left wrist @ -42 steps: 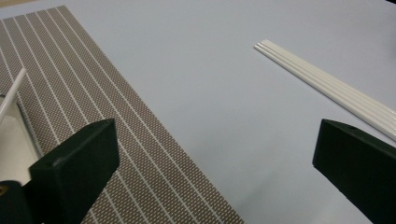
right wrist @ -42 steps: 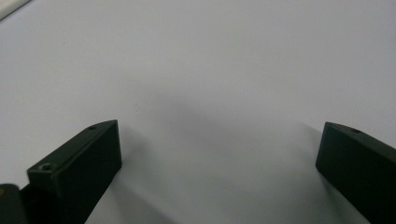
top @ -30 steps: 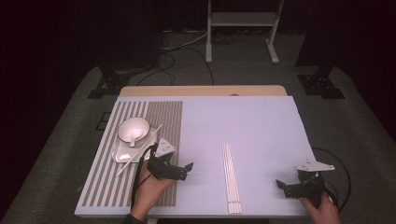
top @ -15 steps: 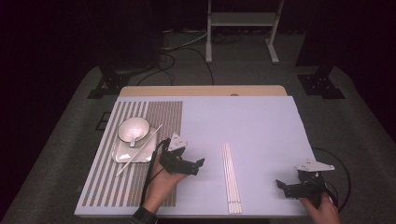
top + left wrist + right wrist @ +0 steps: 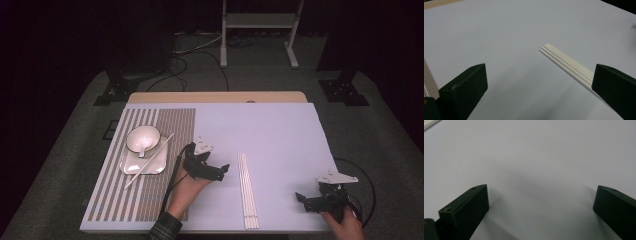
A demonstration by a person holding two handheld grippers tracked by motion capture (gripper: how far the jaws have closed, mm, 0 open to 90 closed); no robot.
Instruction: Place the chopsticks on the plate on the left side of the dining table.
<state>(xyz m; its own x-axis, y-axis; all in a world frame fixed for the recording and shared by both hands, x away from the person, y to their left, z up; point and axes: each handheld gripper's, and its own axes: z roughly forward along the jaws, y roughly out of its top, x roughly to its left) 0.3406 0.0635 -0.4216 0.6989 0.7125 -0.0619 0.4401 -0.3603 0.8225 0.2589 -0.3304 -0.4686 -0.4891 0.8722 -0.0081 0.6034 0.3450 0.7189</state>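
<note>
Seen from above, a table under a pale cloth holds a tight row of white chopsticks near its front middle, lying flat side by side with their long axis running from the front edge away toward the far side. The left gripper hovers just to the left of them, near their far ends, its jaws spread wide, empty, and pointing right toward the sticks. In the left gripper view the chopsticks slant from the middle toward the right jaw, at least 4 of them, apart from both jaws. The right gripper sits near the front right corner, well apart from the sticks, jaws likewise spread and empty over bare cloth. The left gripper is clearly the nearer one, so a short reach rightward, across the sticks' length, would likely bring it onto them. At far left, on a striped mat, a bowl rests on a square plate with 1 more chopstick laid across it.
</note>
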